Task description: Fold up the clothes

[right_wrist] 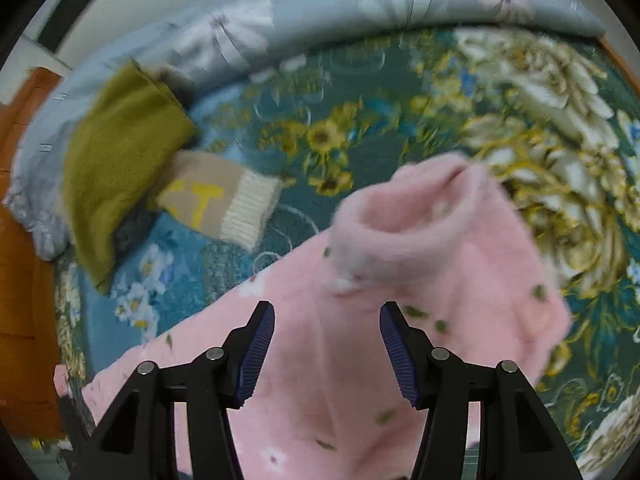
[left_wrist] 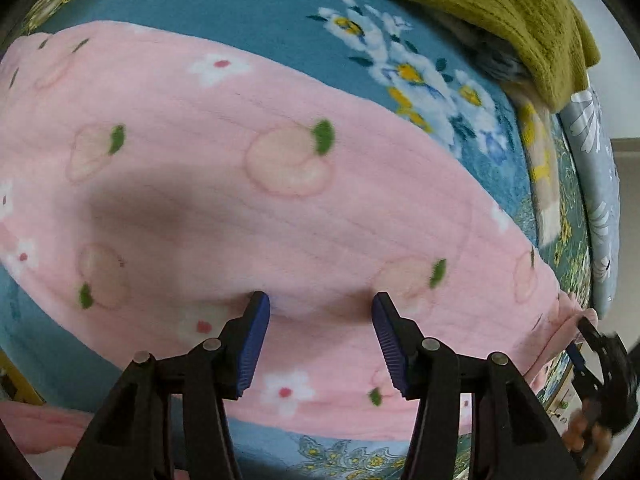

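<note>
The left gripper (left_wrist: 320, 304) points down at the pink garment (left_wrist: 224, 184), jaws spread, fingertips (left_wrist: 260, 300) at the fleece, nothing pinched. The right gripper (right_wrist: 327, 314) hangs over the same pink garment (right_wrist: 360, 360), jaws apart and empty, near its rolled cuff (right_wrist: 408, 216). The garment lies stretched across the floral blanket (right_wrist: 360, 128). Beyond the garment on the blanket sit an olive knit (right_wrist: 120, 168) and, just beside it, a beige piece with yellow lettering (right_wrist: 216, 196). A pale blue quilt (right_wrist: 280, 16) edges the blanket's far side.
</note>
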A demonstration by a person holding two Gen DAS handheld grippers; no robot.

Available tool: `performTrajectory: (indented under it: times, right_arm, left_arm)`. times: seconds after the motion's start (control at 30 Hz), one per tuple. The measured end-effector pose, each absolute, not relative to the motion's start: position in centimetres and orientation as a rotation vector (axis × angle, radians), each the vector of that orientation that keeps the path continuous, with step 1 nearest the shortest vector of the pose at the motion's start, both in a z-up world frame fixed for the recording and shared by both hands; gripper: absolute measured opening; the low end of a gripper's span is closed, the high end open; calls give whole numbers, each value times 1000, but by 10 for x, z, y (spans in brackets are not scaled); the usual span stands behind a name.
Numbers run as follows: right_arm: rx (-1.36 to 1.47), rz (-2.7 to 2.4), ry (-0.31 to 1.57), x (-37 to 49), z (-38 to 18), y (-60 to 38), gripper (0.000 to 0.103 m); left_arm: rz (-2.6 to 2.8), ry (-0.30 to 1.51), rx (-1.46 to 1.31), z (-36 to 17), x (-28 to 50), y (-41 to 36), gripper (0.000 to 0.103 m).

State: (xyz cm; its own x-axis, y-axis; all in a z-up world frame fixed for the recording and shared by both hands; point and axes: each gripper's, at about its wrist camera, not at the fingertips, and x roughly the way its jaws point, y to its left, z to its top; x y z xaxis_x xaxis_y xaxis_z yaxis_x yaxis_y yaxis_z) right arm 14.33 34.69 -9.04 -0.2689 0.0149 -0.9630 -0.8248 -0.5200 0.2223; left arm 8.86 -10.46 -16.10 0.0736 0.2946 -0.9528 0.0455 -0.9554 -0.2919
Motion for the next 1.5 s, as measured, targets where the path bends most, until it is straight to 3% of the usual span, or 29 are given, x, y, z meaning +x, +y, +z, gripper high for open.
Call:
performTrajectory:
  times: [0.07,0.1,0.13,0.17,0.23,0.4,0.5,0.63,0.8,0.97,1.1,1.17,1.3,1.37,1.4,1.43,1.5]
  right_arm:
    - [-1433,1756,1003,131,-107,347,57]
    - [-1438,1714,975,132,-111,349,51]
    - [-1434,1681,965,134,-113,352,25]
    - [-1424,1662,988,140,-112,356,16]
    - [-1397,1707,1074,152,-95,361,9]
    - [-1204,1956,1316,204,-22,371,8]
    - [-1155,2007,1368,253,-18,376,8]
    - [-1252,1737,1368,304,-98,378,8]
    - [-1261,1637,1401,326,-148,376,9]
    - [-1286,1703,1348,324,-138,376,24]
    - [-1253,1659,1348,334,-144,382,55]
    - [-1213,1657,1392,339,-151,385,56]
    - [-1089,1615,1541,348,-168,389,55]
    - [-1015,1603,1601,352,-172,387,50]
    - [-1002,1605,1612,351,-171,387,33]
    - [-999,1601,1617,349,-170,386,24]
    - [-999,1623,1586,339,-158,388,15]
  left_arm:
    - [2006,-398,-2134,-159,89,-114,55]
    - [2014,-425,-2122,-157,89,-119,55]
    - [2020,-459,-2109,-156,89,-123,55]
    - [2025,-493,-2095,-155,88,-128,55]
    - [2031,-551,-2063,-152,87,-134,55]
    - [2040,-585,-1843,-124,82,-135,55]
    - [2005,-495,-1801,-118,79,-121,55]
    - [1936,-346,-1893,-126,84,-106,55]
    - [1904,-399,-2065,-146,84,-123,55]
    - [1885,-438,-2152,-156,84,-132,55]
    - [1887,-416,-2150,-154,84,-131,56]
    - [1896,-423,-2139,-151,84,-132,56]
    - [1924,-433,-2094,-143,83,-133,56]
    - [1935,-440,-2074,-140,81,-134,56]
    - [1942,-446,-2061,-138,81,-134,56]
    - [1949,-452,-2047,-135,80,-135,56]
    - [1965,-461,-2009,-127,80,-133,56]
